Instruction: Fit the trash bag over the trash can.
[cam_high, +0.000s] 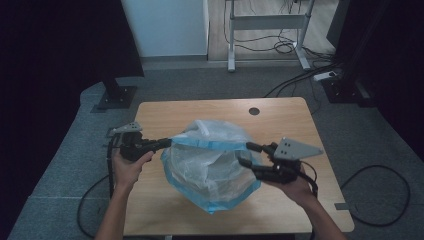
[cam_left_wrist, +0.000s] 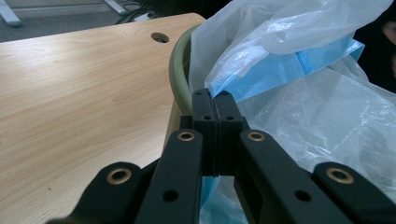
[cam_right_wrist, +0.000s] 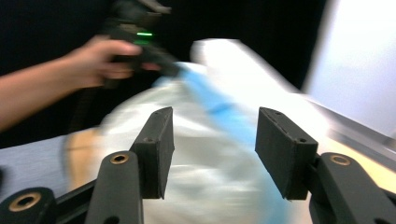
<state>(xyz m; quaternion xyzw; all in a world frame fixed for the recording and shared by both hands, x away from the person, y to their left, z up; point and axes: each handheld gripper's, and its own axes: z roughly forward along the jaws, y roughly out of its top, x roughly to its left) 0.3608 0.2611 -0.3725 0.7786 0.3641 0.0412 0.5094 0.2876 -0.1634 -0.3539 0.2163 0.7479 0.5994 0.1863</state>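
A thin, crinkled, translucent plastic bag (cam_high: 212, 162) with a blue band along its rim stood puffed up in the middle of the tabletop (cam_high: 155, 117), its bottom fold near the front edge. In the left gripper view the bag draped over a rounded olive-green rim (cam_left_wrist: 179, 70), smooth and curved, that showed at the bag's side.

The tabletop was pale wood-grain laminate, rectangular with rounded corners, and had a round cable hole (cam_high: 254, 111) near its far edge. Around it lay grey carpet; black cables (cam_high: 380, 195) trailed over the floor, a white desk frame (cam_high: 267, 22) stood at the back, and dark curtains hung at both sides.

The left gripper (cam_high: 162, 144), black and hard-edged with brass-ringed pivots, had its jaws pressed together on the bag's blue rim at the bag's left side, the film pinched between the pads. The right gripper (cam_high: 246, 154), which carried a grey three-cornered plate, was just beside the bag's right side with its jaws apart. In the blurred right gripper view the bag lay beyond the gap between the flat black pads (cam_right_wrist: 159, 149), and neither pad pressed on it.
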